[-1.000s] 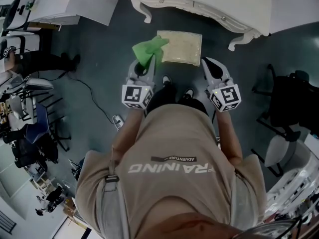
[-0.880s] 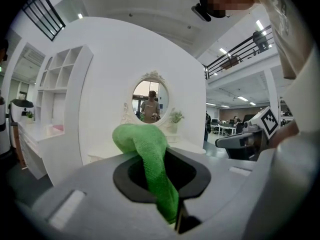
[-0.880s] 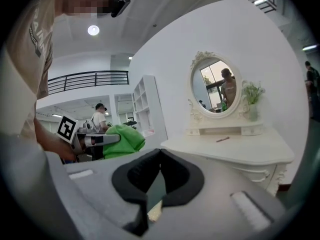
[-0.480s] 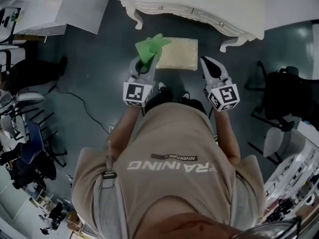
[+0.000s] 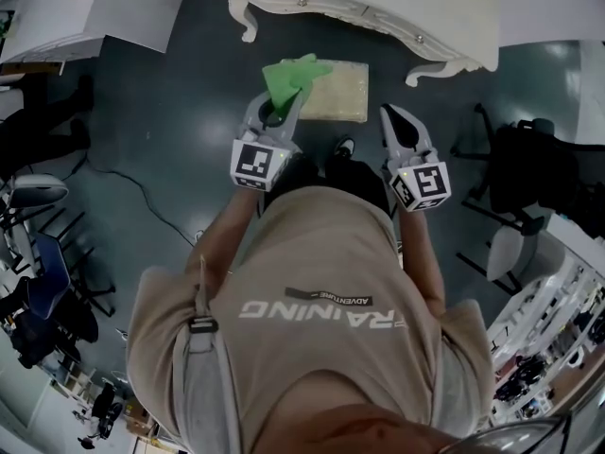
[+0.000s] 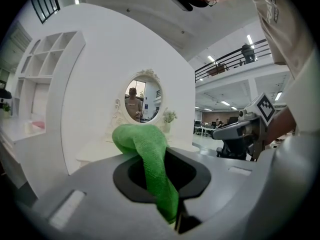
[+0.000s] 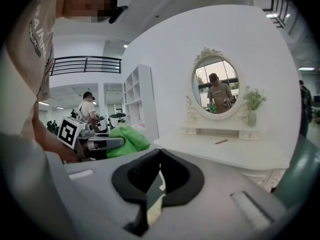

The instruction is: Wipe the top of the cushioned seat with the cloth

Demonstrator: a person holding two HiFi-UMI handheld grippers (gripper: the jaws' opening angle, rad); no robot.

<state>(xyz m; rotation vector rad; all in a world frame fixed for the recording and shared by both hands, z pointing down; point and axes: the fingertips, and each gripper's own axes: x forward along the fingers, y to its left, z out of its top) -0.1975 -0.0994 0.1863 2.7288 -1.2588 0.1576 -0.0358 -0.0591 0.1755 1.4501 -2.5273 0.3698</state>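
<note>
Clamping a green cloth [image 5: 291,76] in its jaws, the left gripper [image 5: 280,112], cloth over the left edge of the cushioned seat [image 5: 342,93], possibly not touching it, right gripper [image 5: 394,119] closed on nothing, near the seat's right side, white dressing table [image 5: 378,12] just beyond.

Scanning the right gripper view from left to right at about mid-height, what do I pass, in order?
Left gripper → green cloth → white shelf unit → oval mirror → vase of greenery
</note>
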